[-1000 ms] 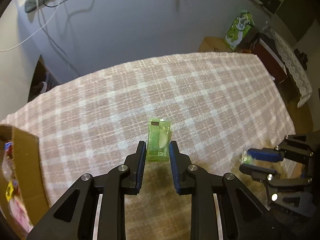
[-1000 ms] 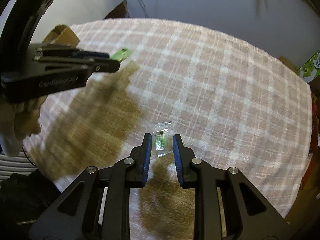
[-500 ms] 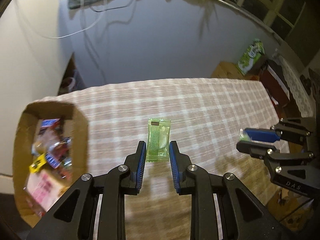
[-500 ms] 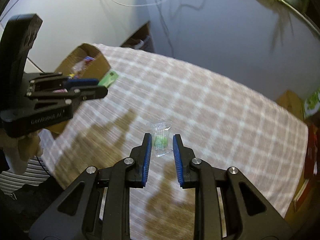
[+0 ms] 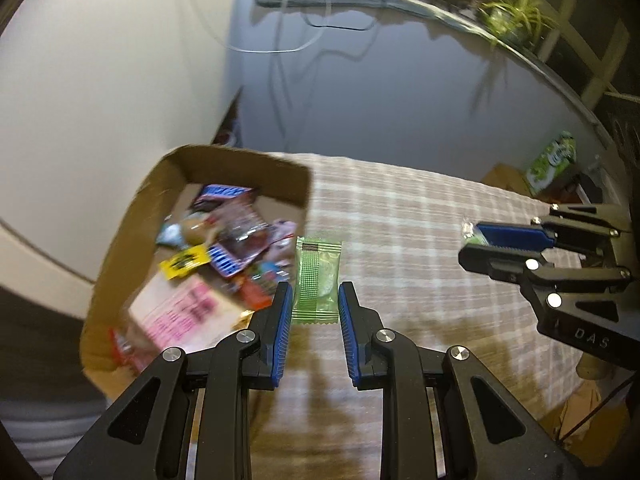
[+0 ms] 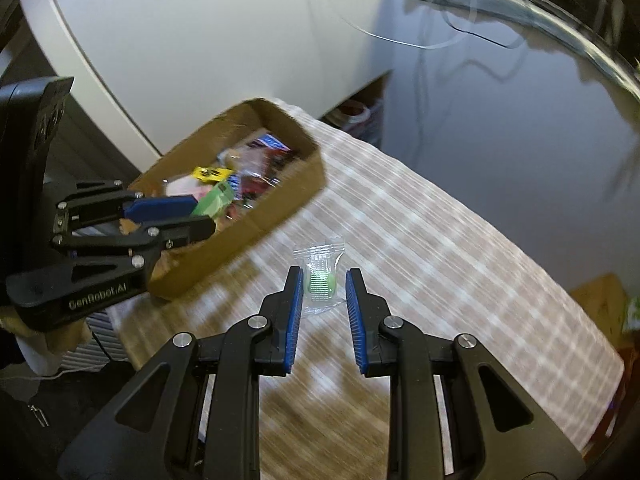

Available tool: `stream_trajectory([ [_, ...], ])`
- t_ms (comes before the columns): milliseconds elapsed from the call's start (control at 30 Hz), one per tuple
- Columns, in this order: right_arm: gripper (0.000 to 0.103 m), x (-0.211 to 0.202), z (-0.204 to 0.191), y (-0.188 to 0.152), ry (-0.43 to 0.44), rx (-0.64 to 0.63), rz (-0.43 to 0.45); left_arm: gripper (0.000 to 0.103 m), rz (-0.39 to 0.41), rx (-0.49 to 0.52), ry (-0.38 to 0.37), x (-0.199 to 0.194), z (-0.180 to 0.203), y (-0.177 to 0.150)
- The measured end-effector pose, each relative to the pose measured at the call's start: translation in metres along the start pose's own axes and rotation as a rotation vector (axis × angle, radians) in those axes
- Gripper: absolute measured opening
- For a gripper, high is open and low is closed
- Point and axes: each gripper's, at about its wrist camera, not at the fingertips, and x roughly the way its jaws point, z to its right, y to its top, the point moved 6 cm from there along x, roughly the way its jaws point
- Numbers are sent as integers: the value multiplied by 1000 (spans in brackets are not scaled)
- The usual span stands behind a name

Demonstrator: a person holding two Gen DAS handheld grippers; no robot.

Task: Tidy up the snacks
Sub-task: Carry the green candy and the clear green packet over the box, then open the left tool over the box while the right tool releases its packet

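My left gripper (image 5: 311, 300) is shut on a green snack packet (image 5: 317, 278), carried above the checked tablecloth (image 5: 420, 240) beside the right wall of a cardboard box (image 5: 120, 248) full of mixed snacks. My right gripper (image 6: 322, 286) is shut on a clear wrapper with a green candy (image 6: 319, 280), held over the cloth to the right of the box (image 6: 256, 224). In the right wrist view the left gripper (image 6: 200, 216) holds its green packet (image 6: 214, 200) over the box's near edge. The right gripper (image 5: 476, 240) shows at the right of the left wrist view.
The table stands against a white wall (image 5: 100, 80), with cables (image 5: 280, 40) hanging behind it. A green carton (image 5: 554, 160) sits beyond the table's far right corner, and a plant (image 5: 516, 12) stands on a shelf above.
Both grippers have swung left and up across the table toward the cardboard box, each still holding its packet. The box has come from the left edge into full view.
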Motion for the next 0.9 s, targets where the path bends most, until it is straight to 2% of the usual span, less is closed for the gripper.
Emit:
stream_trajectory([
  [333, 23, 30, -47, 39, 50, -110, -4, 22, 21, -89, 47, -13, -43, -13],
  [633, 23, 43, -82, 66, 93, -153, 4, 23, 42, -157, 95, -22, -75, -20],
  [733, 24, 42, -93, 73, 77, -174, 30, 23, 52, -166, 113, -25, -82, -20],
  [800, 26, 42, -97, 76, 78, -181, 33, 29, 61, -172, 130, -29, -86, -20],
  [867, 43, 39, -99, 78, 71, -184, 42, 37, 72, -180, 136, -32, -89, -19],
  [900, 47, 36, -99, 80, 69, -183, 54, 38, 76, -180, 140, -34, -90, -19],
])
